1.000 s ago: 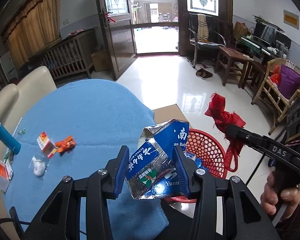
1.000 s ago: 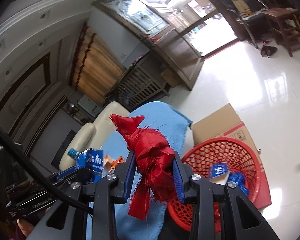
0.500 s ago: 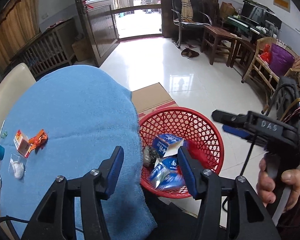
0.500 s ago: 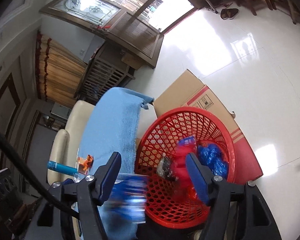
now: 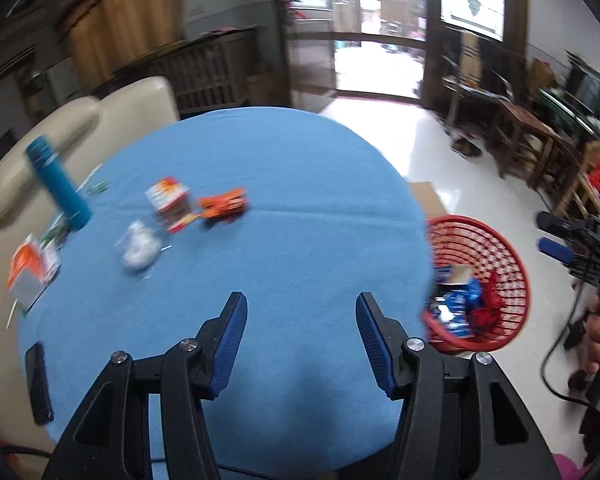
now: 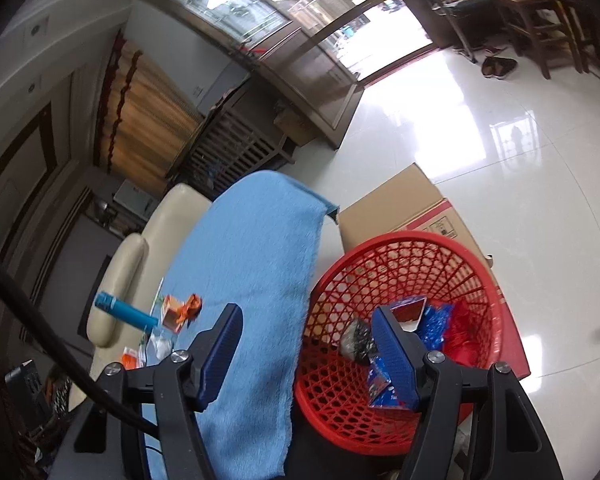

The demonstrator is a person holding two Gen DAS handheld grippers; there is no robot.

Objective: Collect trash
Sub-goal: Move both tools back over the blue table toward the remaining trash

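My left gripper (image 5: 300, 336) is open and empty over the blue-clothed table (image 5: 284, 160). On the cloth lie an orange wrapper (image 5: 224, 209), a small orange-and-white carton (image 5: 168, 196), a crumpled clear bag (image 5: 140, 246) and an orange packet (image 5: 30, 266). My right gripper (image 6: 306, 352) is open and empty above the red mesh basket (image 6: 404, 264), which holds blue cartons (image 6: 432, 320) and red cloth (image 6: 466, 332). The basket (image 5: 480, 248) also shows at the right of the left wrist view, beside the table's edge.
A blue cylinder (image 5: 58, 184) and a black phone (image 5: 38, 380) lie on the table's left side. A cardboard box (image 6: 400, 204) lies behind the basket. A cream sofa (image 5: 72, 136) lies beyond the table. Wooden chairs (image 5: 532, 140) stand at the right.
Both grippers opened and dropped the blue carton and the red cloth into the basket. The left gripper then swung left, back over the table.
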